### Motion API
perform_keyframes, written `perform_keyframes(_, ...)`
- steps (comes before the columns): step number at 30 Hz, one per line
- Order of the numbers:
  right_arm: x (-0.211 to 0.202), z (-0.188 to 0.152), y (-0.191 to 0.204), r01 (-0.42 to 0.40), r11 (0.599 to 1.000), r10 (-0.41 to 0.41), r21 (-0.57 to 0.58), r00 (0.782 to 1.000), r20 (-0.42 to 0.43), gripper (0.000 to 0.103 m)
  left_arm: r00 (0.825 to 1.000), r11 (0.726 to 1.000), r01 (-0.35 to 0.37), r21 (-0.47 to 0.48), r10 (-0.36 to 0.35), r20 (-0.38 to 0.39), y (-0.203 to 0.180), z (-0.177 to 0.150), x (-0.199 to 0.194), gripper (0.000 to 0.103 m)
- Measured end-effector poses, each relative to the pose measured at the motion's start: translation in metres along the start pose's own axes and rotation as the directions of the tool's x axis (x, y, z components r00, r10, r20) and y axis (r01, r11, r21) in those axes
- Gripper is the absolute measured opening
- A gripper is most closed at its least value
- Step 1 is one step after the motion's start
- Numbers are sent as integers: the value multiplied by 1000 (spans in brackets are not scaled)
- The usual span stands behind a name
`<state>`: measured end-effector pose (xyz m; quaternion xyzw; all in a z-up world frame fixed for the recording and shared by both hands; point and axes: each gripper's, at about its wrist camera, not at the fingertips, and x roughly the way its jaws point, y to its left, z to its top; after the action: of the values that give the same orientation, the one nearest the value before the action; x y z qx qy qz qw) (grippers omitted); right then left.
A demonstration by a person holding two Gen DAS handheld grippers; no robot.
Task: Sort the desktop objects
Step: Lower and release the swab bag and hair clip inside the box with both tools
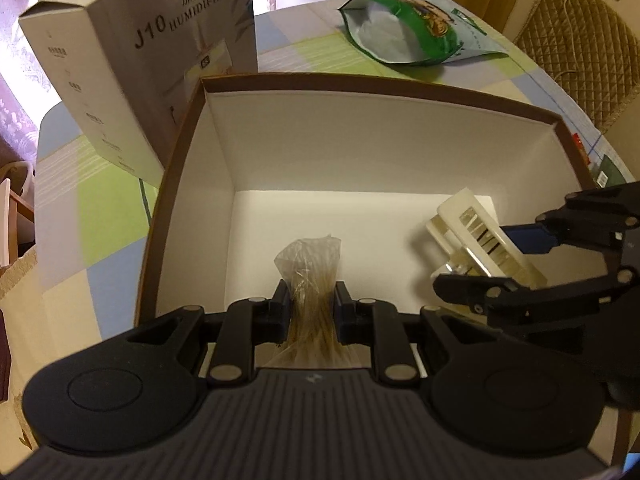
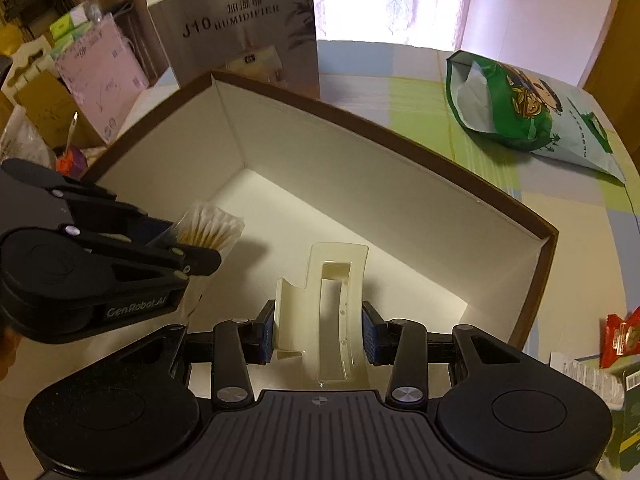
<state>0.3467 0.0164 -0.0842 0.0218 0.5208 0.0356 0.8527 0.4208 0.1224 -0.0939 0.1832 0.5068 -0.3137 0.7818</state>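
- Left gripper (image 1: 311, 304): clamped narrowly on a bag of cotton swabs (image 1: 310, 268), held over the open box (image 1: 360, 152).
- Right gripper (image 2: 319, 334): clenched on a cream hair claw clip (image 2: 320, 308), inside the same box.

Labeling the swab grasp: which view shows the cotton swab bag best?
Right wrist view: the cotton swab bag shows side-on, white tips fanned beyond the left tongs, over the open box. Left wrist view looks along the bag: crumpled plastic and tan sticks pinched between the pads, tips hidden.
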Motion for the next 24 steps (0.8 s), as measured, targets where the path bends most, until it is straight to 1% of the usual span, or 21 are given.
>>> perform_keyframes(4,3,2,1,9,1000,-9,1,1000,-11,44,1000,1000,4,-9,-4,-6,0,3,6,19)
perform_keyframes(5,4,3,2,11,1000,-11,1,1000,-14,44,1000,1000,4,-10,-4,-2,1,4,6,21)
perform_keyframes(6,5,3,2,14,1000,-14,1,1000,-17,44,1000,1000,9,-11,-9,-1,1,6,6,26)
perform_keyframes(7,6,4,2,16,1000,-16,1,1000,-19,49,1000,1000,13,-10,-13,2,1,7,6,32)
perform_keyframes(8,7,4,3,18,1000,-18,1,1000,-22,55,1000,1000,14,-5,-14,7,0,9,5,36)
perform_keyframes(9,7,5,3,20,1000,-20,1,1000,-24,70,1000,1000,10,1,-10,9,-1,10,6,40)
perform_keyframes(10,5,4,6,17,1000,-18,-10,1000,-15,77,1000,1000,6,7,-6,10,-3,11,6,42)
perform_keyframes(14,0,0,13,38,998,-38,-41,999,9,78,1000,1000,-3,20,2,19,-6,14,4,45)
perform_keyframes(17,-4,-1,13,17,999,-17,-29,1000,11,78,1000,1000,-5,27,4,28,-7,14,-1,48)
perform_keyframes(24,-12,-4,20,14,1000,-13,-21,1000,22,78,999,999,-18,38,16,44,-14,10,-13,56)
